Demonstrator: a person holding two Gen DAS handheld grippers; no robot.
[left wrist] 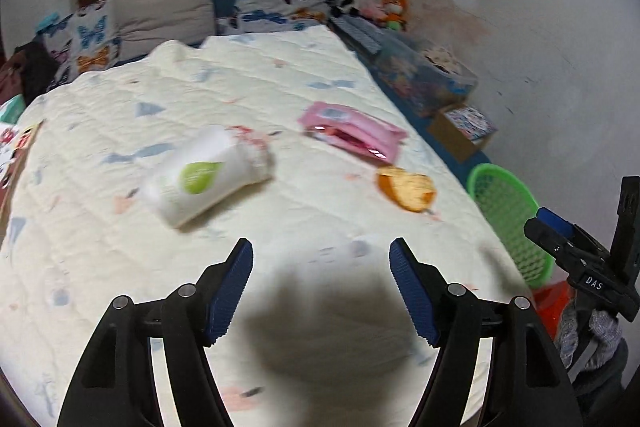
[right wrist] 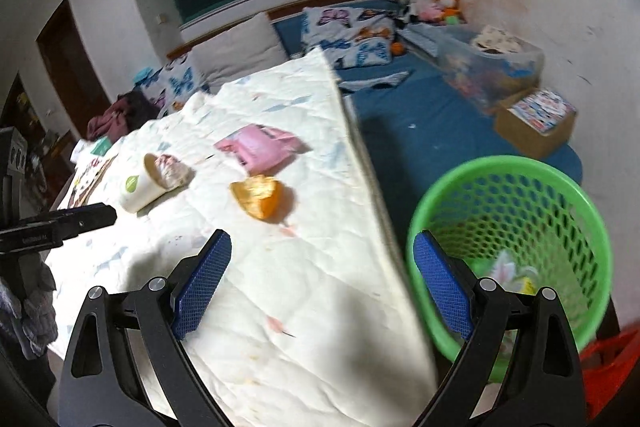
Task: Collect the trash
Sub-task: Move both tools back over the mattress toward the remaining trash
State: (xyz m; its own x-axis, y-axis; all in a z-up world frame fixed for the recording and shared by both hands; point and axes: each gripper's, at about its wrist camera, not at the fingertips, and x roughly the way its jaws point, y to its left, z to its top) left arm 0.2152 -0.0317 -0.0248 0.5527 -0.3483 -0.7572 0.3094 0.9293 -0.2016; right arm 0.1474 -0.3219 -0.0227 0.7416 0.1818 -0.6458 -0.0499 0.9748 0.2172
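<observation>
Wrist views show left tongs [left wrist: 321, 253] and right tongs [right wrist: 322, 245] both spread wide, gripping nothing.

Bedroom: bed [left wrist: 120, 131]; pillows [left wrist: 164, 9]; plush toys [left wrist: 394, 9]

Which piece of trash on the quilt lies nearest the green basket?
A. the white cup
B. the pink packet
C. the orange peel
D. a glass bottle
C: in the right wrist view the orange peel lies closer to the quilt edge beside the green basket than the pink packet or the tipped white cup; no bottle shows.
</observation>
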